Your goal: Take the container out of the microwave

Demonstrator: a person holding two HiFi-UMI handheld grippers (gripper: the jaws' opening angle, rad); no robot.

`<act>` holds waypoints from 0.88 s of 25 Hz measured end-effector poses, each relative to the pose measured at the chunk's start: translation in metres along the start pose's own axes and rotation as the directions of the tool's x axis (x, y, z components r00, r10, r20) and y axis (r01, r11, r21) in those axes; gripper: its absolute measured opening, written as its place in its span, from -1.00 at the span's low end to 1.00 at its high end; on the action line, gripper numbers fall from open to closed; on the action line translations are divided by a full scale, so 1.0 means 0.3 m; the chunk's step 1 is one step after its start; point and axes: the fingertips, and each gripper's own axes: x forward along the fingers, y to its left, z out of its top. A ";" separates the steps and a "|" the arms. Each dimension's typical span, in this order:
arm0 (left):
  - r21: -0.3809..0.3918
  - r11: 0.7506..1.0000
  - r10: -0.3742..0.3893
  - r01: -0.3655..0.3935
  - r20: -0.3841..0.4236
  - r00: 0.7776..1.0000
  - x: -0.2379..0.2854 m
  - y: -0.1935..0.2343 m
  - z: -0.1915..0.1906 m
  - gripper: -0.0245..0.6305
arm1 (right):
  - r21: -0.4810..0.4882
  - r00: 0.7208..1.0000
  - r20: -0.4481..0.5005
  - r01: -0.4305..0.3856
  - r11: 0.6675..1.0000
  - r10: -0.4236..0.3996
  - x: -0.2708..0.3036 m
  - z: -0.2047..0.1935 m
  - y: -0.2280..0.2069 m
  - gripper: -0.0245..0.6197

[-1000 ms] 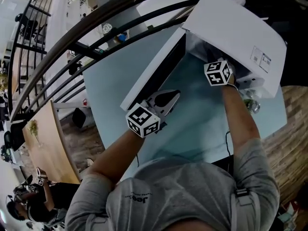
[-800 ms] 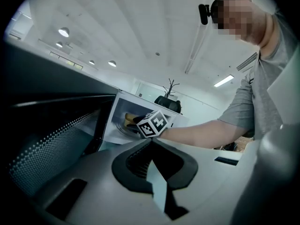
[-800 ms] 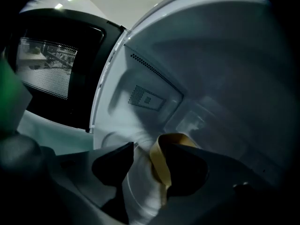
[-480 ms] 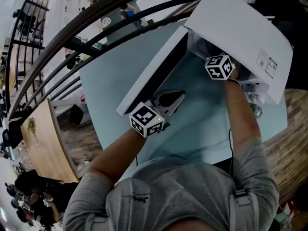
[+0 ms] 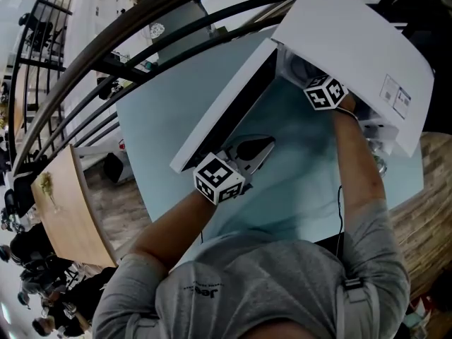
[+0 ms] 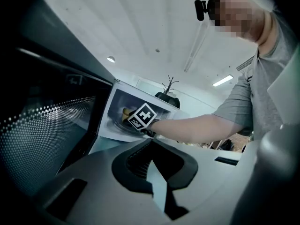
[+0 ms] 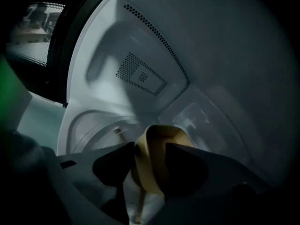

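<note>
The white microwave [image 5: 353, 41] stands on the pale blue table with its door [image 5: 226, 111] swung wide open. My right gripper [image 7: 150, 150] reaches into the cavity, and only its marker cube [image 5: 325, 92] shows in the head view. A small yellow container [image 7: 157, 142] sits between its jaws on the glass turntable [image 7: 93, 125]. The jaws have just been closing and both pads lie against the container. The left gripper view also shows the container [image 6: 125, 112] behind that cube. My left gripper [image 5: 263, 145] hovers over the table beside the door's inner face, shut and holding nothing.
The open door [image 6: 51, 125] stands close on the left gripper's left side. A small glass object [image 5: 374, 154] sits on the table [image 5: 304, 182] by the microwave's right corner. Dark railings [image 5: 106, 69] run behind the table, with a lower floor beyond.
My right gripper has moved deeper into the microwave cavity and rolled a little. The left gripper has barely shifted.
</note>
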 end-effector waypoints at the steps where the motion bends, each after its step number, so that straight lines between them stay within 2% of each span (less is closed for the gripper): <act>1: -0.001 1.000 0.001 -0.001 -0.001 1.000 -0.003 0.000 -0.001 -0.90 | -0.018 1.000 -0.011 0.000 1.000 -0.001 0.000 -0.001 -0.001 -0.29; 2: -0.001 1.000 0.003 -0.003 -0.002 1.000 -0.008 -0.002 -0.001 -0.90 | -0.035 1.000 -0.019 0.002 0.999 -0.003 -0.002 -0.001 -0.004 -0.36; 4: -0.001 1.000 0.007 -0.007 -0.001 1.000 -0.020 -0.011 0.001 -0.90 | -0.050 1.000 -0.024 0.000 0.999 -0.001 -0.017 0.005 -0.011 -0.70; 5: 0.000 1.000 0.008 -0.008 0.001 1.000 -0.028 -0.017 0.003 -0.90 | -0.047 1.000 -0.024 -0.011 0.999 0.010 -0.026 0.007 -0.008 -0.79; 11: 0.018 1.000 0.020 -0.020 0.014 1.000 -0.078 -0.068 0.019 -0.90 | -0.044 0.993 0.008 -0.121 0.992 0.121 -0.097 0.021 0.076 -0.83; 22: 0.071 0.997 0.039 -0.044 0.074 0.997 -0.235 -0.210 0.086 -0.90 | -0.024 0.977 0.064 -0.202 0.979 0.203 -0.361 0.079 0.153 -0.84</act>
